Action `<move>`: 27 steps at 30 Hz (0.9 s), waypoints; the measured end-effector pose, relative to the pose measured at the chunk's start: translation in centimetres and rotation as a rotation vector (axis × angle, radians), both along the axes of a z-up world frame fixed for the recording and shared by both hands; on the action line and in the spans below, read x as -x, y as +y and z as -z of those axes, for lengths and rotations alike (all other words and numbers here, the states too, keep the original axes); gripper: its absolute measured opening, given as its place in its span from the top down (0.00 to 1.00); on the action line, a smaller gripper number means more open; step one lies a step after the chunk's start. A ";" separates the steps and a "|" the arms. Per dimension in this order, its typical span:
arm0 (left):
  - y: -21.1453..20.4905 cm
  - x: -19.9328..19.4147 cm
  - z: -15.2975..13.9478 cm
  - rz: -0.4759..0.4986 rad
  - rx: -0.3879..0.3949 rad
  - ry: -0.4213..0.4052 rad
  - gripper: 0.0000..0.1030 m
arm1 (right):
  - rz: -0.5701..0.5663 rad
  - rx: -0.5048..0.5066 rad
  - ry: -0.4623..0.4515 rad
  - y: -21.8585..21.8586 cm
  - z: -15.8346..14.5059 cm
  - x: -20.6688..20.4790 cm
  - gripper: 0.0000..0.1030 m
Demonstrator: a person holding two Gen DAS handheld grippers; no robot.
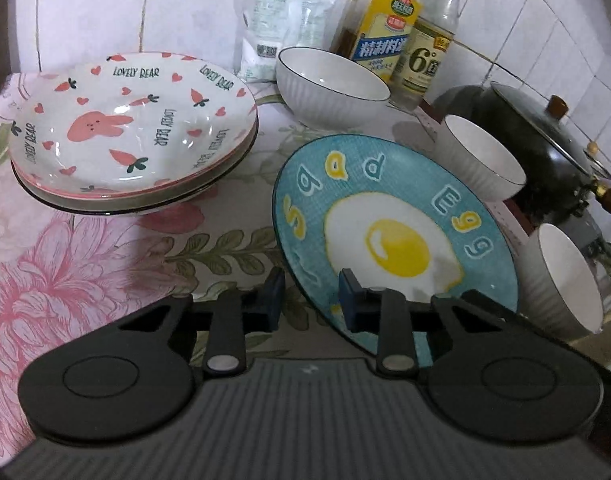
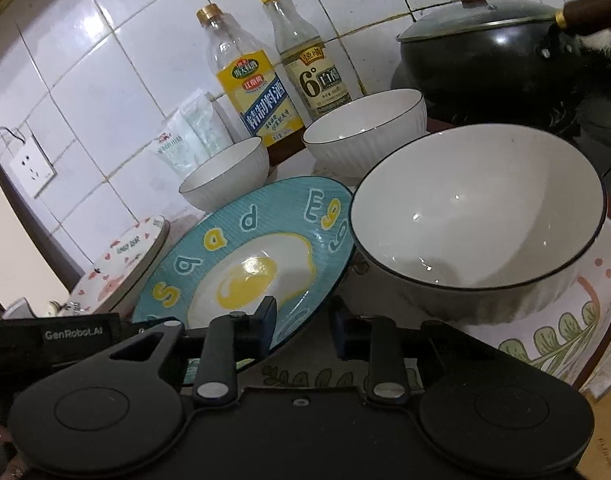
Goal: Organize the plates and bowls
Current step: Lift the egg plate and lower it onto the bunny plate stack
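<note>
L gripper [image 1: 311, 300] & R gripper [image 2: 303, 326] both clamped on egg plate [image 1: 389, 216] rim.

The left gripper [image 1: 311, 300] clamps the near rim of the blue egg plate [image 1: 389, 236], which is tilted above the floral bench [image 1: 105, 264]; stacked bunny plates [image 1: 133, 128] sit to its left.

Open floral cloth [image 1: 85, 264] lies between the stacked rabbit plates [image 1: 133, 132] and the tilted egg plate [image 1: 389, 236]. Behind, three white bowls [image 1: 329, 80], bottles [image 1: 389, 32] and a black lidded pot [image 1: 537, 140] crowd the tiled wall [image 1: 105, 8].
</note>
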State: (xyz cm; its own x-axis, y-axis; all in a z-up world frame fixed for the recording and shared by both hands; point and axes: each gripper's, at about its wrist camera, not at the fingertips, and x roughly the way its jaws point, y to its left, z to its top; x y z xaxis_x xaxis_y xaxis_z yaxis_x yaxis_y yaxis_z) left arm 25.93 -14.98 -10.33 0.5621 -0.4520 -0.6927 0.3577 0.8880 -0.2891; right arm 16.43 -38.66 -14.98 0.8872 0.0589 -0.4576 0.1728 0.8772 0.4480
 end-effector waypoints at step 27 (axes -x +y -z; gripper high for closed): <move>4.3 6.9 -5.0 -0.028 -0.100 -0.024 0.78 | -0.203 0.109 0.007 3.2 -3.4 2.7 0.69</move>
